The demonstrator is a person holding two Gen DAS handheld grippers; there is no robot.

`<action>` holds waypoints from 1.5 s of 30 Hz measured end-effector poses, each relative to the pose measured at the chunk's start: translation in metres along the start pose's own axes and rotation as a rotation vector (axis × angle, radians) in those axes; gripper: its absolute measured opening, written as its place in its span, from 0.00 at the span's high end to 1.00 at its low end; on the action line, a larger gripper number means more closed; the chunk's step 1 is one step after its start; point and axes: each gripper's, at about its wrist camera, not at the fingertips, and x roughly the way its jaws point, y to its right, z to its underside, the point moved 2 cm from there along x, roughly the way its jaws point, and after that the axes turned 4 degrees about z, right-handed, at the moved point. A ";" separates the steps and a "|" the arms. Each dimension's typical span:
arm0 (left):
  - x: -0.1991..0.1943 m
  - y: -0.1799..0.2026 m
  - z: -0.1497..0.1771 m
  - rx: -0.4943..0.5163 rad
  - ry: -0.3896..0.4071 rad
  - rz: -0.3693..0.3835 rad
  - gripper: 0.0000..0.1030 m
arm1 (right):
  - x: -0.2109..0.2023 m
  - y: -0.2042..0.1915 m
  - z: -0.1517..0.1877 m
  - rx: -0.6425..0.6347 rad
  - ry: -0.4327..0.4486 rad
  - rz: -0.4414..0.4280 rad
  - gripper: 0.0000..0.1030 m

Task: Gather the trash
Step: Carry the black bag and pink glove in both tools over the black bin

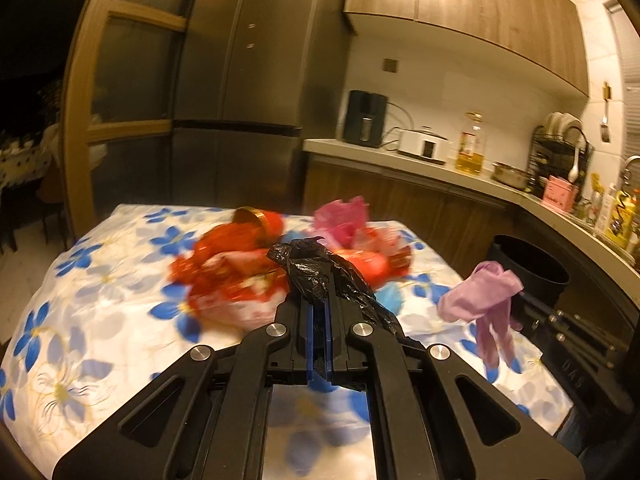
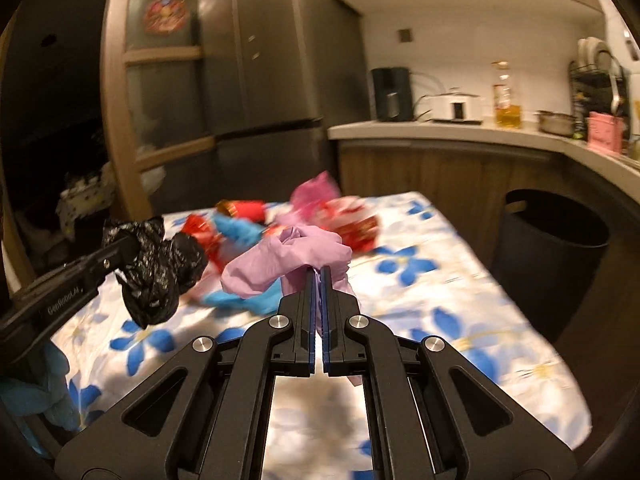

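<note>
My left gripper (image 1: 319, 304) is shut on a crumpled black plastic bag (image 1: 320, 268) and holds it above the table; the bag also shows in the right wrist view (image 2: 158, 268). My right gripper (image 2: 319, 272) is shut on a purple rubber glove (image 2: 288, 256), which also hangs at the right of the left wrist view (image 1: 480, 300). On the flowered tablecloth (image 1: 92, 312) lies a pile of trash: red wrappers (image 1: 224, 256), a red can (image 1: 260, 218), pink plastic (image 1: 344, 220) and blue gloves (image 2: 240, 232). A black trash bin (image 2: 552, 256) stands right of the table.
A kitchen counter (image 2: 440, 130) runs behind and to the right, with a rice cooker (image 2: 454, 106), an oil bottle (image 2: 506, 96), a dish rack (image 1: 560, 152) and a black appliance (image 2: 390, 94). A grey fridge (image 1: 248, 80) stands behind the table.
</note>
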 end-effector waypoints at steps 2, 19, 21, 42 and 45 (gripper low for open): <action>0.003 0.012 -0.006 0.013 0.007 0.019 0.97 | -0.006 0.014 -0.007 0.014 0.025 0.029 0.98; 0.039 0.150 -0.054 0.163 0.091 0.202 0.97 | -0.048 0.129 -0.054 0.110 0.200 0.271 0.98; 0.043 0.165 -0.059 0.174 0.099 0.220 0.97 | -0.051 0.141 -0.059 0.114 0.220 0.295 0.98; 0.112 0.283 -0.097 0.203 0.130 0.408 0.97 | -0.036 0.237 -0.109 0.207 0.303 0.392 0.98; 0.128 0.289 -0.092 0.202 0.096 0.423 0.97 | -0.027 0.244 -0.108 0.211 0.282 0.396 0.98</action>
